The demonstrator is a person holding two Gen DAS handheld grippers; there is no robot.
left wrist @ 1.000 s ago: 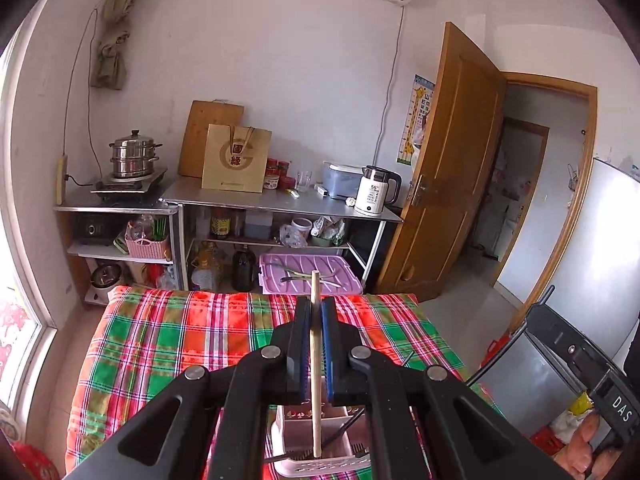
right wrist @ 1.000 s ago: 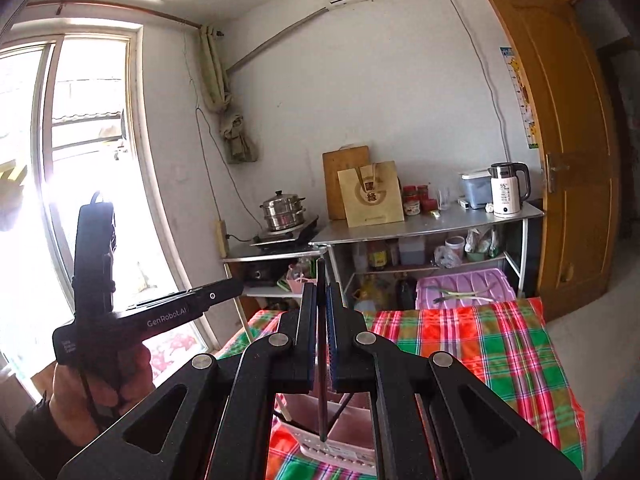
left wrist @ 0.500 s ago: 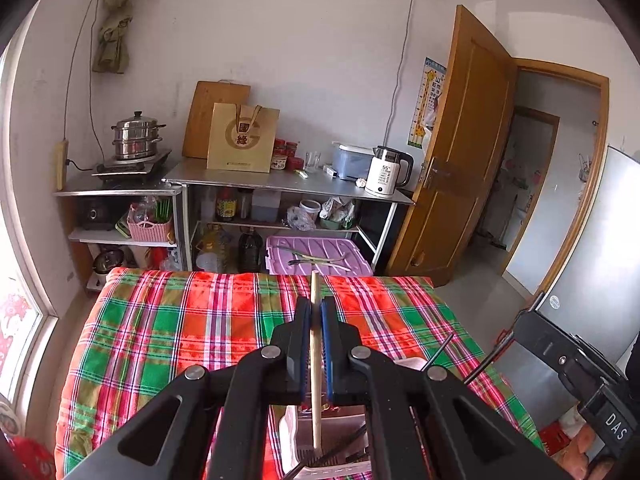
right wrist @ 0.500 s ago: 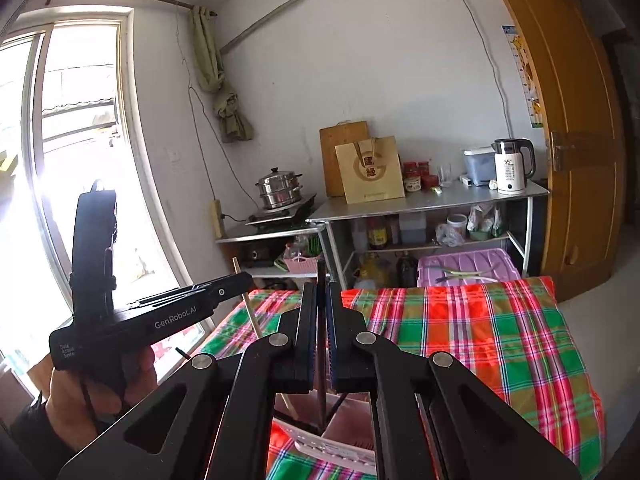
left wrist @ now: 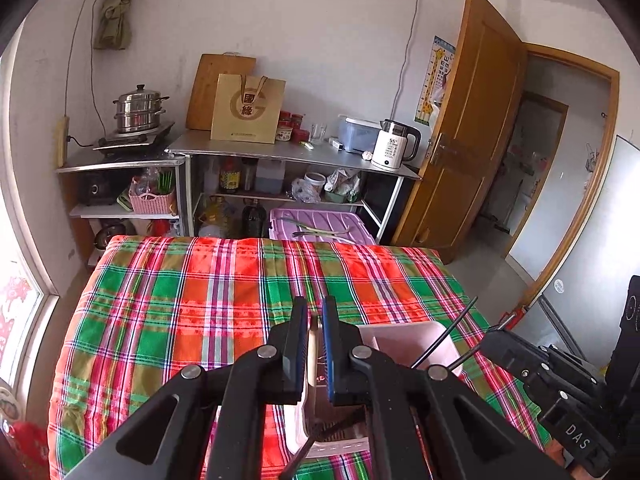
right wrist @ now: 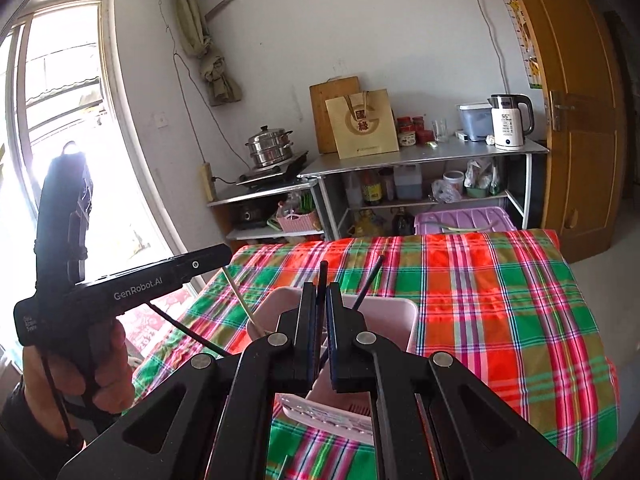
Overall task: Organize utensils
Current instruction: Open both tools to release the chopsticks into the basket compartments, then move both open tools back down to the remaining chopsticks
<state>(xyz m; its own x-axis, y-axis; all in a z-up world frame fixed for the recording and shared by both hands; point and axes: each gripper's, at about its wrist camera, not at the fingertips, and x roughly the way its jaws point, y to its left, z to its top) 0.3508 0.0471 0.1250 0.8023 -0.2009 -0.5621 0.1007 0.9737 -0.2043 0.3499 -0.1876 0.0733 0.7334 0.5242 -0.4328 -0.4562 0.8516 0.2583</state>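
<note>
A pink utensil holder [left wrist: 404,338] stands on the plaid tablecloth [left wrist: 200,300] close to me. My left gripper [left wrist: 315,304] is shut on a pale wooden chopstick [left wrist: 313,344], whose lower end reaches into the holder. In the right wrist view that chopstick [right wrist: 240,298] slants down into the holder's [right wrist: 392,316] left corner. My right gripper [right wrist: 320,290] is shut on a black chopstick [right wrist: 322,276] that stands upright over the holder. Another black chopstick [right wrist: 370,280] leans out of the holder behind it.
A hand [right wrist: 80,364] holds the left gripper's handle at the left, by the window [right wrist: 60,120]. Beyond the table are a steel shelf with a kettle [left wrist: 394,144], a steamer pot [left wrist: 140,110], a purple bin lid [left wrist: 320,224] and an open wooden door [left wrist: 472,120].
Both grippers have sunk toward the pink holder and tilted further down. The wooden chopstick's top, which stuck out past the left fingertips, now sits just below them.
</note>
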